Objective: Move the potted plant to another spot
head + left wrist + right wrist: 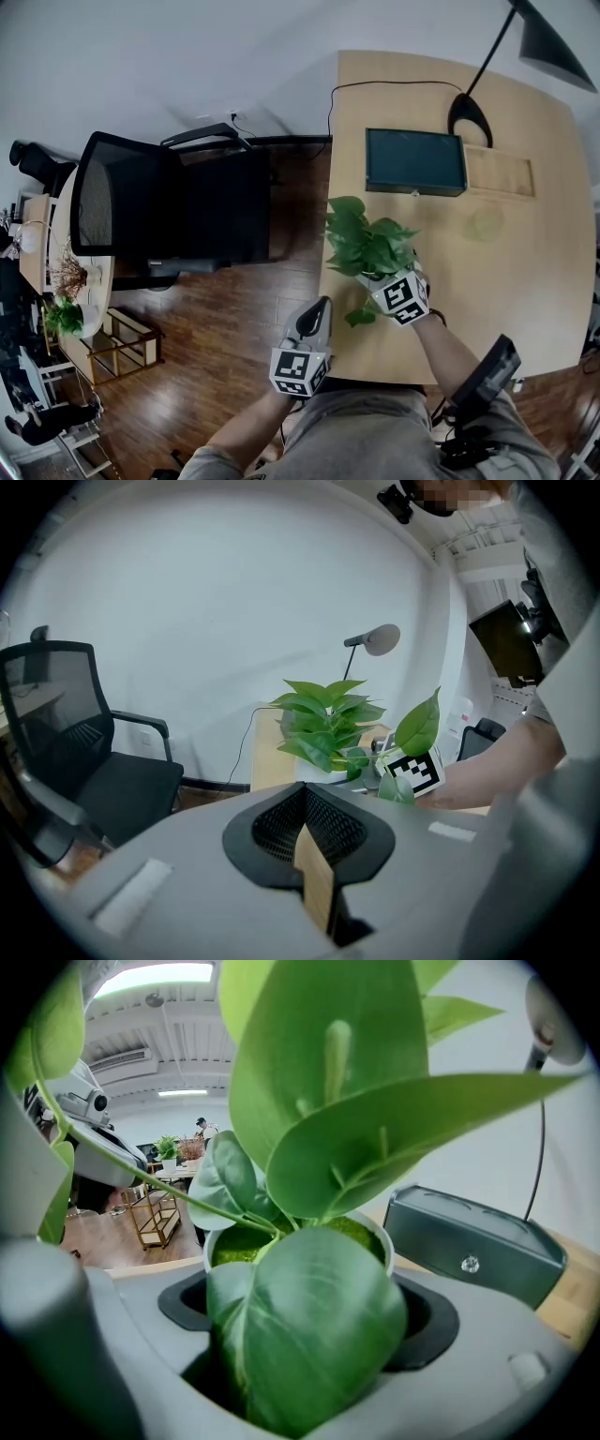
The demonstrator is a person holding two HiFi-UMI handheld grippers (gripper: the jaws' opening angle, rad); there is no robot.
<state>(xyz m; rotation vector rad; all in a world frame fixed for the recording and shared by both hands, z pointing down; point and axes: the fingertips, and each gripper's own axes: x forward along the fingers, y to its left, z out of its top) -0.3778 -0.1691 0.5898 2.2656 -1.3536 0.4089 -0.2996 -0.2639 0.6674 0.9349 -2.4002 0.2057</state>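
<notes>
grip comes first: your right gripper [302, 1330] has its jaws spread wide and pressed onto the round white pot of the green-leaved potted plant [366, 246], which is at the left edge of the pale wooden table [525, 281], mid-frame in the head view. lift straight up, keep it upright (a big leaf blocks your gripper view) and steer clear of the dark green rectangular box [415, 161]. your left gripper [317, 314] hangs off the table, jaws together, empty.

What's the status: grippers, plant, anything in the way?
Left gripper shut, empty, beside the desk. Right gripper shut on potted plant at desk's left edge. Dark box and lamp beyond, clear of it.
</notes>
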